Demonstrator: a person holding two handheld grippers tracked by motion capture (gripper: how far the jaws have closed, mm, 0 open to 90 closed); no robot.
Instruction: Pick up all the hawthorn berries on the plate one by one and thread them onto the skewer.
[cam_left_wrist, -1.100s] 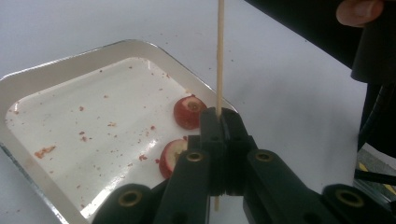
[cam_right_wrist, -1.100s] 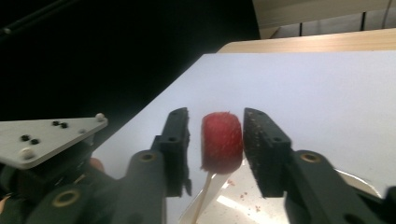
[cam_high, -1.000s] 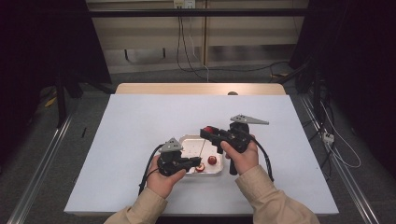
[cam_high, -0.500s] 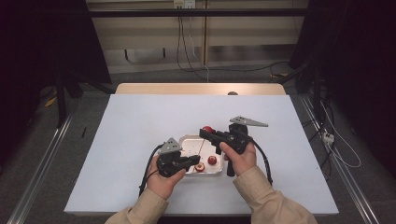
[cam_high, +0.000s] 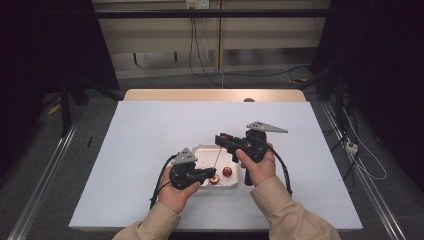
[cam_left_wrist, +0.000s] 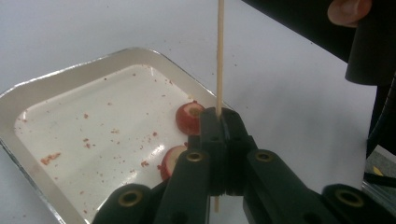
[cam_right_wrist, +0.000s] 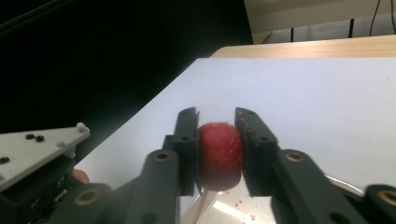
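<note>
My left gripper (cam_left_wrist: 222, 116) is shut on a thin wooden skewer (cam_left_wrist: 219, 56) and holds it upright over the right edge of a foil tray (cam_left_wrist: 70, 77). Two red fruit pieces (cam_left_wrist: 189, 116) lie in the tray behind its jaws. My right gripper (cam_right_wrist: 217, 126) is shut on a round red fruit (cam_right_wrist: 219, 154), with the skewer's tip (cam_right_wrist: 205, 205) just below it. In the high view the right gripper (cam_high: 221, 138) hovers above the tray (cam_high: 200, 150), the skewer (cam_high: 217, 159) runs down from it, and the left gripper (cam_high: 207, 173) holds the skewer's lower end.
The tray sits on a white table (cam_high: 150, 130) with a wooden edge (cam_high: 210, 95) at the far side. Red crumbs dot the tray floor (cam_left_wrist: 93, 135). Cables trail from both grippers toward the near edge. Dark floor and metal rails flank the table.
</note>
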